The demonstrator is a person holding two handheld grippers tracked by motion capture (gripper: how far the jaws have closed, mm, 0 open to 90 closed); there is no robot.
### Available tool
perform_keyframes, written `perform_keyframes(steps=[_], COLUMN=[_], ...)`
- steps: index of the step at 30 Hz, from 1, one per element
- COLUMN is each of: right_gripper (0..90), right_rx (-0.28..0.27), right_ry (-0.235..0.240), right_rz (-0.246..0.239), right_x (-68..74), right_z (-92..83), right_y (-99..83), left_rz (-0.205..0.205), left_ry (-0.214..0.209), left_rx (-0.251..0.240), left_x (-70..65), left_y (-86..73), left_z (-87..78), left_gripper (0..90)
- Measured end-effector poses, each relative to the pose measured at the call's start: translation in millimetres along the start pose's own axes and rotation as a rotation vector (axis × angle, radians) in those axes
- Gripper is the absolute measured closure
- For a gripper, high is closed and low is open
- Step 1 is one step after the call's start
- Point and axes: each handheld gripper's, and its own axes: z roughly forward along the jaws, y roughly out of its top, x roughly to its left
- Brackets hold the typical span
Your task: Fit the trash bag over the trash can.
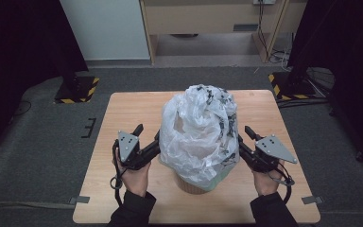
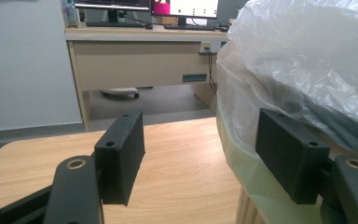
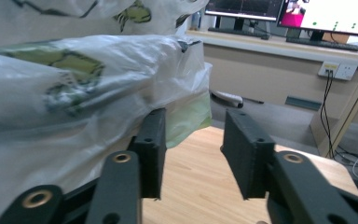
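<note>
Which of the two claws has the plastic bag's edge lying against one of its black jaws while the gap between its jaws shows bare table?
Both do, so neither stands apart: left claw, right claw, plastic bag.

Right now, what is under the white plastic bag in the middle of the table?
The white plastic bag drapes over a round tan container; just its base shows, standing on the wooden table. Its rim and whatever is inside are covered by the bag.
</note>
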Motion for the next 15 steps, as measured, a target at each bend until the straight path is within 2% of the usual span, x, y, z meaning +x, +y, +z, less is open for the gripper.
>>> perform_keyframes(steps=[3, 6, 9, 12, 15], right_gripper=[63.5, 65.1, 67.4, 71.2, 80.6], right_rx=[-0.035, -0.046, -0.072, -0.113, -0.153], right_ry=[0.002, 0.008, 0.065, 0.148, 0.200], right_rz=[0.042, 0.092, 0.122, 0.135, 0.116], right_x=[-14.8, -31.3, -44.2, -53.5, -58.3], right_z=[-9.2, -16.8, -24.1, -31.9, -40.5], right_y=[1.9, 3.1, 4.1, 8.4, 17.4], left_rz=[-0.009, -0.017, -0.019, 0.019, 0.065], left_ry=[0.010, 0.019, 0.026, 0.063, 0.099], left_rx=[-0.021, -0.038, -0.051, -0.004, 0.089], left_x=[9.5, 20.0, 31.6, 42.8, 55.3], left_y=[2.5, 5.5, 6.2, -0.8, -19.7], left_z=[-7.0, -17.4, -28.8, -34.1, -31.3], left_gripper=[32.2, 32.6, 33.0, 33.7, 34.4])
